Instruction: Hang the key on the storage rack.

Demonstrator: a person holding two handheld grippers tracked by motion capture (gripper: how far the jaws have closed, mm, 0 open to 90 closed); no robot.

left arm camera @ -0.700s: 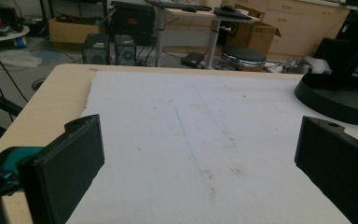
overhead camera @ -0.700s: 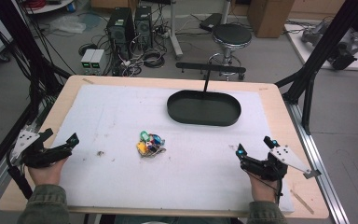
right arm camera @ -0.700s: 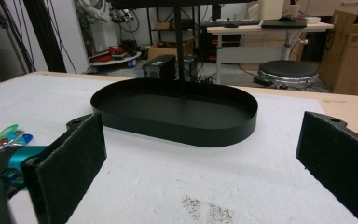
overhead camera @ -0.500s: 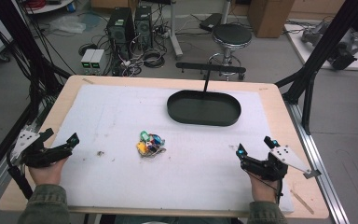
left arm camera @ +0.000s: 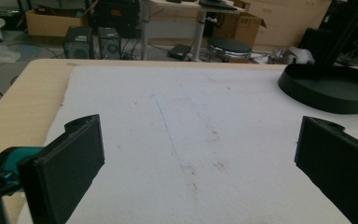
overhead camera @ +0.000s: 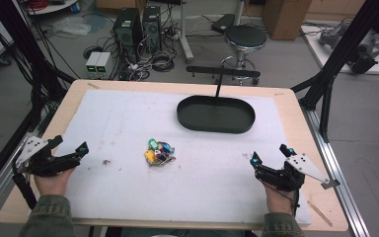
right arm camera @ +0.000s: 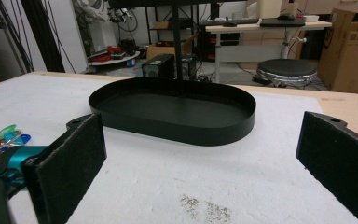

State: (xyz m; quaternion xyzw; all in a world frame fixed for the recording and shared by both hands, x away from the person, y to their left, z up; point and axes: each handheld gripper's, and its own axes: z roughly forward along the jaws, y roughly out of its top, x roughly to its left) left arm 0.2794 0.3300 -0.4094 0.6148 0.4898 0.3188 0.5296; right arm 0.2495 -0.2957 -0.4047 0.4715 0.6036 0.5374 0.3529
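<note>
left gripper (overhead camera: 69,151) low at left edge, jaws spread | right gripper (overhead camera: 268,158) low at right edge, jaws apparently spread, empty

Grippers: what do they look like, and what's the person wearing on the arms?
Both the left gripper and the right gripper are black, each topped by a grey three-cornered plate, with teal accents near the jaws. The jaws are flat black rectangular pads with a rough, foam-like face. A black cable trails from each gripper. The person's sleeves are olive green.
</note>
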